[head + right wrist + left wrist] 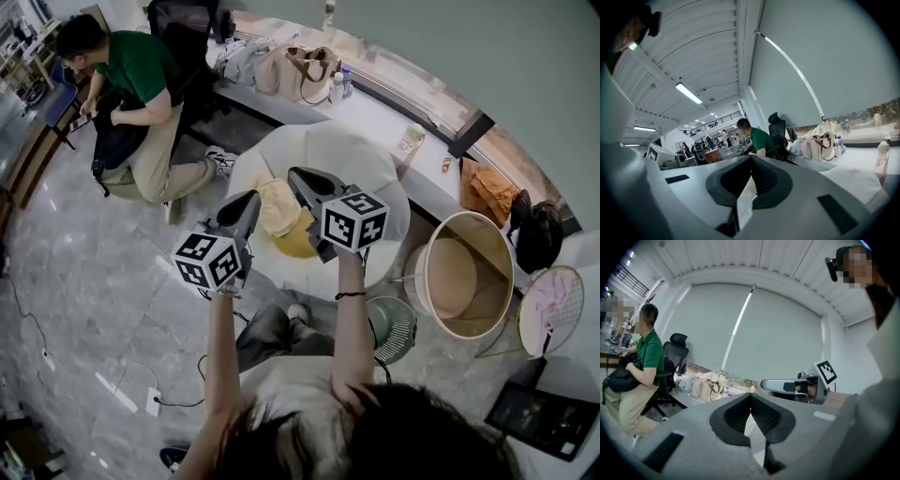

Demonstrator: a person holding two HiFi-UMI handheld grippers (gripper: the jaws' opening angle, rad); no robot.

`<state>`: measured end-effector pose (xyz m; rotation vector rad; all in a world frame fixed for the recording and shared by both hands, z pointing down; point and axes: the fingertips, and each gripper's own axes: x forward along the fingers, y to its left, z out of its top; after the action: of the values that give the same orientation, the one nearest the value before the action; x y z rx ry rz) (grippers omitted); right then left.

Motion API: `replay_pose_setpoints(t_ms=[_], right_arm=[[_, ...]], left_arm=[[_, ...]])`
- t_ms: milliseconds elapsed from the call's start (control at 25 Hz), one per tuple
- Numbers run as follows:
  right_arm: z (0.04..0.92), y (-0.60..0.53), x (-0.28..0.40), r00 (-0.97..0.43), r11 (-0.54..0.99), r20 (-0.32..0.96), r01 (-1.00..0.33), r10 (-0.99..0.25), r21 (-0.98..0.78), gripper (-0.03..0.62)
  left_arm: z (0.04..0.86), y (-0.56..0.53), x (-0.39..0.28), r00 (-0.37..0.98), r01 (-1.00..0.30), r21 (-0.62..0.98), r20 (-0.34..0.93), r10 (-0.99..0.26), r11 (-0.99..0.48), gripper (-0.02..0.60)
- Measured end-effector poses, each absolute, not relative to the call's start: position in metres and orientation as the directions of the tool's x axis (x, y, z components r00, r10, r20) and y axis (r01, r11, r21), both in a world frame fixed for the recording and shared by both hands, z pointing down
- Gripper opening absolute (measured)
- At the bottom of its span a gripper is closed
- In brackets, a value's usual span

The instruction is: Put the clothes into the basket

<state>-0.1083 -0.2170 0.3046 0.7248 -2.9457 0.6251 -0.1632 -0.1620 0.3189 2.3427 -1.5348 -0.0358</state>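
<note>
A cream garment (275, 204) and a yellow garment (298, 242) lie bunched on the round white table (366, 155) in the head view. My left gripper (246, 202) hangs just left of the cream garment, and my right gripper (298, 176) hovers over the pile's far edge. Both are shut and hold nothing; their tips meet in the left gripper view (750, 395) and the right gripper view (751, 157). The left gripper view also catches the right gripper (764, 384) from the side. The round beige basket (492, 291) stands open on the floor to the right of the table.
A seated person in a green shirt (141, 70) and a black office chair (183, 28) are at the far left. A long white counter (375, 112) carries bags (281, 67) and a bottle (336, 86). A green fan (394, 328) stands between me and the basket.
</note>
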Motion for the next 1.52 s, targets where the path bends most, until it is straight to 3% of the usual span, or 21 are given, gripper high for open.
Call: replay_pose_setpoints(t_ms=[960, 1520], right_arm=[[0.392, -0.291, -0.194, -0.834, 0.699, 0.29, -0.552, -0.469, -0.455, 0.009], [0.463, -0.339, -0.224, -0.844, 0.668, 0.279, -0.535, -0.459, -0.517, 0.009]], left_arm=[[0.401, -0.236, -0.244, 0.51, -0.825, 0.427, 0.282, -0.813, -0.369, 0.011], [0.484, -0.27, -0.257, 0.566, -0.784, 0.483, 0.296, -0.769, -0.39, 0.011]])
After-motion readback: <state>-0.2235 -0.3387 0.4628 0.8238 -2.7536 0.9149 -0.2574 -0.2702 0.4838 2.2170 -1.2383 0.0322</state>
